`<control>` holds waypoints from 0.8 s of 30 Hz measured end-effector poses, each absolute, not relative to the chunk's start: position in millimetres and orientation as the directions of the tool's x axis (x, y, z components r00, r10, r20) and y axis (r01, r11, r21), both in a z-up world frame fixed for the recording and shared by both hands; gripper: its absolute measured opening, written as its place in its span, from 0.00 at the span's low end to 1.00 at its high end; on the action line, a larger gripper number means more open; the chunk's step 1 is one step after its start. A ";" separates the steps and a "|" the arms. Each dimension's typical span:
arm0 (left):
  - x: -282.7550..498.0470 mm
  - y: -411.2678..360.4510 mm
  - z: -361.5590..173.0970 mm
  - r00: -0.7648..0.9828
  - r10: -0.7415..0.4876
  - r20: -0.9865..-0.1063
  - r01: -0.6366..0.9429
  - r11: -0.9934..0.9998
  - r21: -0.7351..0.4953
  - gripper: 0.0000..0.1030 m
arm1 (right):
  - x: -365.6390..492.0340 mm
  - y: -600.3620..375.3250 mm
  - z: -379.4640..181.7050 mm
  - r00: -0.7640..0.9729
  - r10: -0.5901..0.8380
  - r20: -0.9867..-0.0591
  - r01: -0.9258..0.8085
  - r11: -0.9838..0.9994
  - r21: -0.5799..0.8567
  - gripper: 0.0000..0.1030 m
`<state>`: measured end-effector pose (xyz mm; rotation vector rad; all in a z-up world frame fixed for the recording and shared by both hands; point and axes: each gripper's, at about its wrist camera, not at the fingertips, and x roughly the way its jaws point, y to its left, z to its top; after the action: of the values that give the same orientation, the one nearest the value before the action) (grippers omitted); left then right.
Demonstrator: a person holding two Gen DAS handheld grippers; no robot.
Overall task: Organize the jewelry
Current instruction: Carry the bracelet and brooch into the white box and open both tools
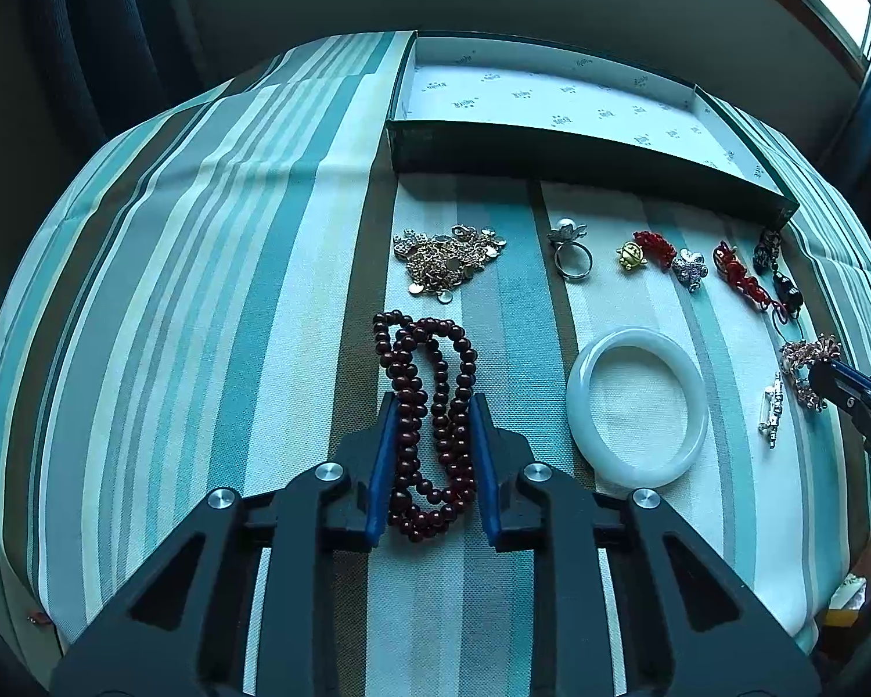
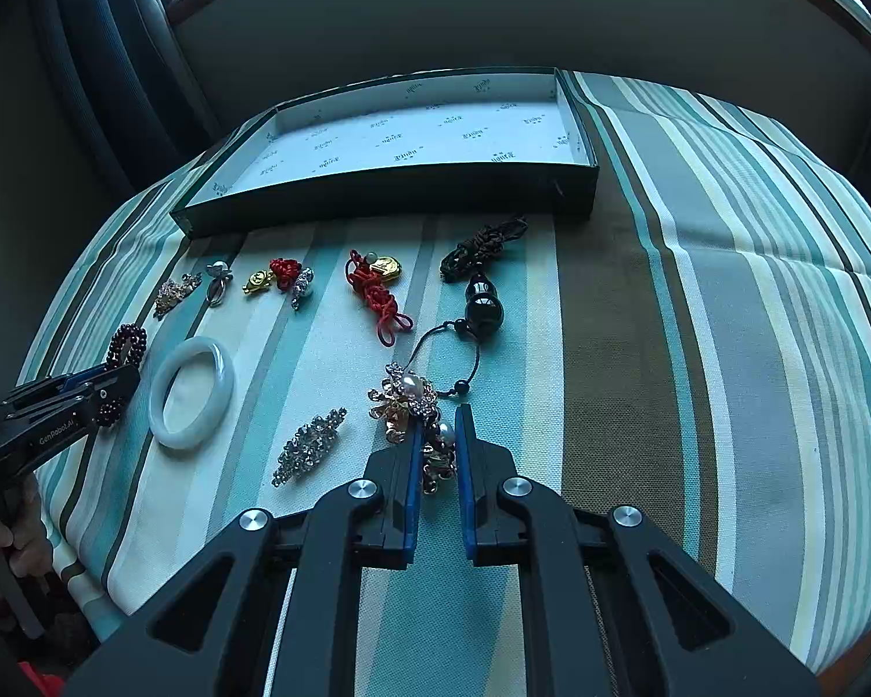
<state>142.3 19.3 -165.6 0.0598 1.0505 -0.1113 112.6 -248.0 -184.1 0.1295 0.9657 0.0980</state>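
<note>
Bead strand: a long string of dark red-brown round wooden beads (image 1: 429, 418), doubled into loose loops on the striped teal, white and brown cloth (image 1: 203, 267); in the left wrist view it runs from the centre toward 6 o'clock.
Left tongs: the left gripper (image 1: 429, 412) has its blue pads against both sides of the bead strand, clenched on it, the strand lying on the cloth.
Pearl brooch: a rose-gold flower brooch with pearls and small clear stones (image 2: 406, 401), at the centre of the right wrist view, lying on the cloth.
Right tongs: the right gripper (image 2: 438, 424) is clenched on the lower part of the pearl brooch, which shows between its blue pads.
Box: a shallow dark green cardboard box with a white printed lining (image 1: 551, 99), at 12 o'clock in both views; nothing lies inside it.
Other pieces: a pale white jade bangle (image 1: 639, 406) at 3 o'clock of the bead strand; a heap of gold chain with small discs (image 1: 447, 261) at 12 o'clock of it; a silver ring with a pearl (image 1: 572, 250); red knotted cords (image 2: 374, 290); a black gourd pendant on a dark cord (image 2: 482, 302); a clear rhinestone clip (image 2: 310, 447).
Person: a hand (image 2: 0, 546) holds the left tongs' handle at 8 o'clock in the right wrist view.
</note>
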 end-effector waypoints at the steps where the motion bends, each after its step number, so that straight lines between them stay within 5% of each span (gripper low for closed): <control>1: 142.3 19.4 -165.6 0.493 -0.065 -0.868 0.124 0.992 -0.004 0.19 | 112.5 -248.0 -184.1 0.566 0.141 -0.813 -0.025 0.988 0.154 0.11; 24: 139.0 16.1 -127.7 0.568 -0.093 -0.818 0.135 0.991 -0.019 0.11 | 109.7 -249.8 -149.6 0.631 0.168 -0.757 -0.031 0.981 0.191 0.11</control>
<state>139.0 16.1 -127.7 0.0476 0.9580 -0.1344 109.7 -249.8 -149.6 0.1661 0.8818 0.1146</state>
